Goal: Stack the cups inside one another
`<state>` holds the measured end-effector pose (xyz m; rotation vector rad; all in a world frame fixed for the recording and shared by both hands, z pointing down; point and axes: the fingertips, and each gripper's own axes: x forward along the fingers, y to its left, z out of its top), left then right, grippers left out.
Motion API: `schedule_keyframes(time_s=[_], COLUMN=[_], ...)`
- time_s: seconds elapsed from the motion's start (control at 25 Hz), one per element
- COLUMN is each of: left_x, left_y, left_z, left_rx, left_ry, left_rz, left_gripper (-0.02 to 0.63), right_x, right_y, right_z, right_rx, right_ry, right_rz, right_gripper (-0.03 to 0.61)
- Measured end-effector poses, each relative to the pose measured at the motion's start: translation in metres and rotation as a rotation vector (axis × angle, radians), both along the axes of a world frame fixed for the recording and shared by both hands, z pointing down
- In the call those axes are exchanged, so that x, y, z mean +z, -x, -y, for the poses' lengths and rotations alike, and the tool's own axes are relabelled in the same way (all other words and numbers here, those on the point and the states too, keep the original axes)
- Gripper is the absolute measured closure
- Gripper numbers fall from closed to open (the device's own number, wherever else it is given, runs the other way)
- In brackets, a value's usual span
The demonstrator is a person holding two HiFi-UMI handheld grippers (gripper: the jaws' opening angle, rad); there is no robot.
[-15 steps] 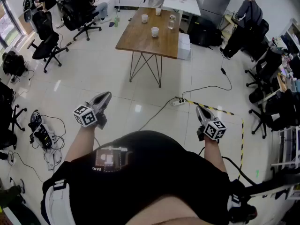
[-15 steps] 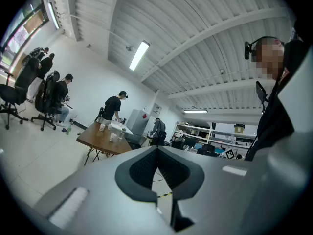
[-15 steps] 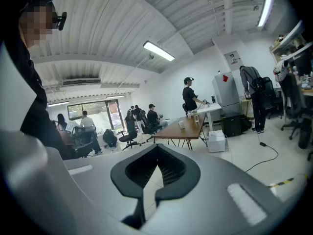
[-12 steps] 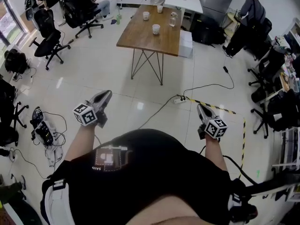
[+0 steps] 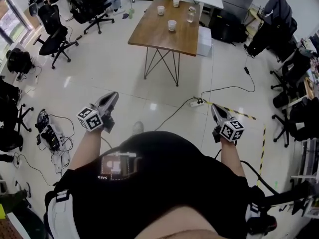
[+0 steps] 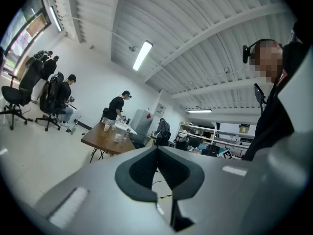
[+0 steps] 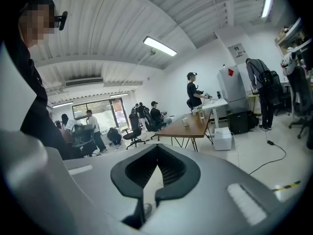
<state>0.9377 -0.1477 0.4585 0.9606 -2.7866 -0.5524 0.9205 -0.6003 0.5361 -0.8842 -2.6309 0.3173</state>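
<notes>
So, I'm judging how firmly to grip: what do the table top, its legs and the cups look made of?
Table top: wood or wood veneer, going by its warm brown, fairly matte surface. Legs: thin dark bent rods, likely metal. Cups: whitish and matte, probably paper or plastic; too small to tell which.

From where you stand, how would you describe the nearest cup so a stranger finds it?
Ahead stands a long wooden table on thin metal legs. Several pale cups sit on its far half. The wanted cup stands alone toward the table's middle, closest to you.
</notes>
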Motion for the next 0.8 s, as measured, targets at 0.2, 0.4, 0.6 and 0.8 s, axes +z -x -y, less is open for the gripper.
schedule_keyframes(time_s=[0.2, 0.4, 0.6, 0.8], left_x=[0.015, 0.028, 0.024, 0.016], left_y=[0.06, 0.146, 0.224, 0.286], left_z=[-0.021, -0.057, -0.077, -0.106], left_rx=[0.056, 0.151, 0.294, 0.307], left_ry=[-0.046, -0.061, -0.012, -0.003], left_rz=[0.001, -0.011, 0.001, 0.016], left_gripper=[0.612, 0.612, 0.612, 0.612], right_x=[0.0, 0.003, 0.007, 0.001], right_y=[0.036, 0.085, 0.141, 0.183], right_z=[-0.026, -0.06, -0.094, -0.131], right_rx=[0.027, 0.152, 0.242, 0.235], right_ry=[-0.043, -0.037, -0.003, -0.014], right_rz=[-0.015, -0.025, -0.071, -0.083], right_gripper=[0.565, 0.565, 0.565, 0.565])
